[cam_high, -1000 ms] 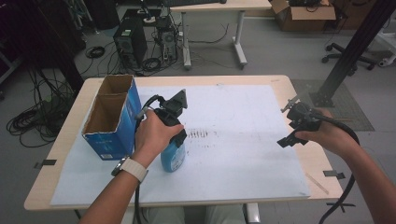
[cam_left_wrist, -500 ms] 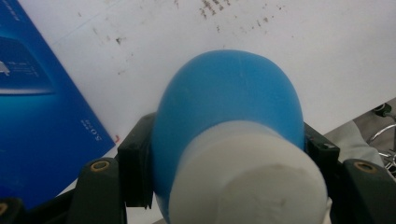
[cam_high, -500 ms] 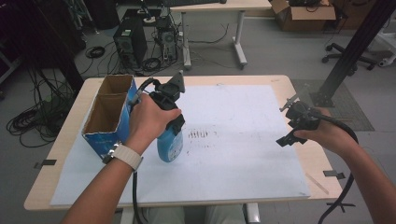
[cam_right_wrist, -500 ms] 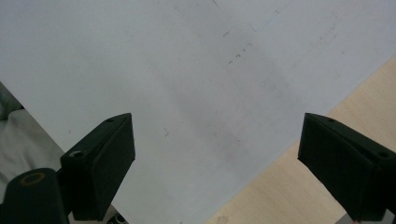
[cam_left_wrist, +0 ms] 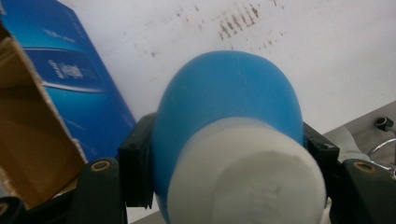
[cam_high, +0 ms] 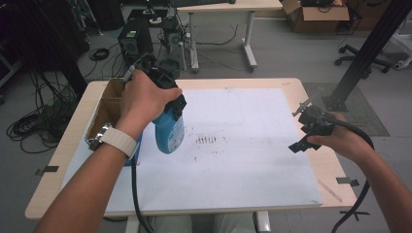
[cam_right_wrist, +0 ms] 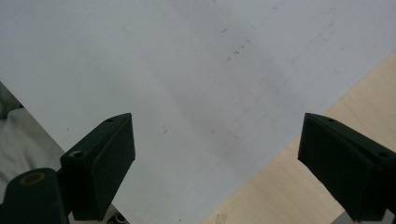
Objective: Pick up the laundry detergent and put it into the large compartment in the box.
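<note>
Left gripper (cam_high: 167,94) clamped on blue bottle (cam_high: 169,132), airborne just right of open box (cam_high: 104,110). Right gripper (cam_right_wrist: 217,163) wide open, empty, idle over white sheet (cam_high: 252,145). Risk: smooth rounded bottle slips, or clips box rim.

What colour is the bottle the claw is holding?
The bottle is blue with a white cap end, clearest in the left gripper view.

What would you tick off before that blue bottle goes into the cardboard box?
1. Left tongs clamped on blue bottle: ok.
2. Bottle lifted off the white sheet: ok.
3. Cardboard box open on top: ok.
4. Bottle over the box opening: not ok, it hangs beside it.
5. Right tongs open, holding nothing, apart from the box: ok.
6. Room inside the box: cannot tell.
</note>
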The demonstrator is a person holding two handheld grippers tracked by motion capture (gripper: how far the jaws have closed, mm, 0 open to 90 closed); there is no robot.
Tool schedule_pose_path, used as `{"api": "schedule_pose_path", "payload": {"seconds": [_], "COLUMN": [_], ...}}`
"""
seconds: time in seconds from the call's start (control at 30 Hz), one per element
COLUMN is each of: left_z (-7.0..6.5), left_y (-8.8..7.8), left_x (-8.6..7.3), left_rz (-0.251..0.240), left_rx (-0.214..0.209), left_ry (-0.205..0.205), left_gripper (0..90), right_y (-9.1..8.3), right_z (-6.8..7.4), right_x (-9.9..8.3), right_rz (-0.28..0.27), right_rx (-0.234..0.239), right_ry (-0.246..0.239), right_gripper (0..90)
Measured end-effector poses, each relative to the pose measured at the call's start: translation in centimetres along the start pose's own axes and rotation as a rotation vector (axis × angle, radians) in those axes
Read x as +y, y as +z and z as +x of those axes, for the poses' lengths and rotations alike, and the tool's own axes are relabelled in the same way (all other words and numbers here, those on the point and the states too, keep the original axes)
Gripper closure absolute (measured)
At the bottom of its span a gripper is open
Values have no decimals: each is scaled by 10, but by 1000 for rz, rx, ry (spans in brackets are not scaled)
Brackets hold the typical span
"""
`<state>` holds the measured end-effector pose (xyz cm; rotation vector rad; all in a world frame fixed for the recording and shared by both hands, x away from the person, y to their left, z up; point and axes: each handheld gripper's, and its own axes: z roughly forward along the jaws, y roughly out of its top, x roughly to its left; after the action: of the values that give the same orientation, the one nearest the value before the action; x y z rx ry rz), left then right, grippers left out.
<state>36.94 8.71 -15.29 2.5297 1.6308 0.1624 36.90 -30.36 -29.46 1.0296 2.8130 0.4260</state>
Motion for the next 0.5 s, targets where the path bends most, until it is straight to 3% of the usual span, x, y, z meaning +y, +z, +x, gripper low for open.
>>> {"api": "schedule_pose_path", "payload": {"seconds": [0.27, 0.5], "left_z": [15, 27], "left_y": [-23, -45], "left_x": [6, 8], "left_rz": [1, -14], "left_rx": [-9, 20], "left_ry": [-41, -83], "left_gripper": [371, 370], "right_y": [1, 1], "right_z": [0, -1], "right_x": [0, 1], "right_rz": [1, -1], "right_rx": [2, 2], "right_ry": [-1, 0], "right_gripper": [112, 112]}}
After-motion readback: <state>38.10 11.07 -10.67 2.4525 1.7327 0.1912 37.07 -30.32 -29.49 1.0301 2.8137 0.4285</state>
